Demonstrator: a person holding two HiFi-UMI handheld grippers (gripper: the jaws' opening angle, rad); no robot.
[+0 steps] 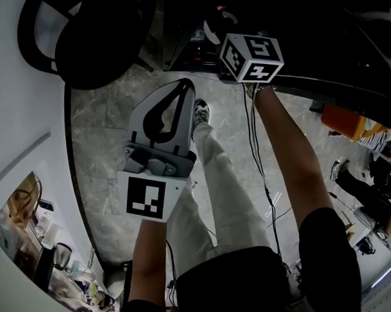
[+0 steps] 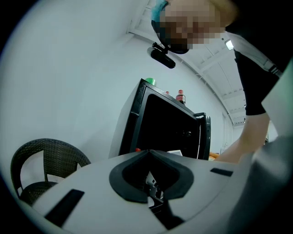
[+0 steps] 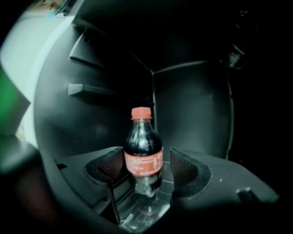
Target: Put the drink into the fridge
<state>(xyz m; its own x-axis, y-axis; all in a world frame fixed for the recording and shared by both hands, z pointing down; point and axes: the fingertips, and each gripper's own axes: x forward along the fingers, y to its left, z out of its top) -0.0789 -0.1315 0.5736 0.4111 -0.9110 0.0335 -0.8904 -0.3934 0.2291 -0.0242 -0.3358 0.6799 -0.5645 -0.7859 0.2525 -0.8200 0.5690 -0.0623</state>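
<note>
Since the drink bottle [image 3: 143,151] stands upright inside the fridge [image 3: 192,109] between the right gripper's [image 3: 146,167] parted jaws, a crooked withdrawal could clip and topple it, while the left gripper [image 2: 149,151], clenched on nothing, hangs aside.

left tool [image 1: 186,86]: pale grey shell, black padded jaw linings, a white cube with black square markers [image 1: 146,196] at its rear. right tool [image 3: 144,165] carries the same cube [image 1: 251,57], trailing thin black cables [image 1: 251,116]. black short sleeve [image 1: 330,255], pale trousers [image 1: 226,205], white sneaker [image 1: 201,111].
</note>
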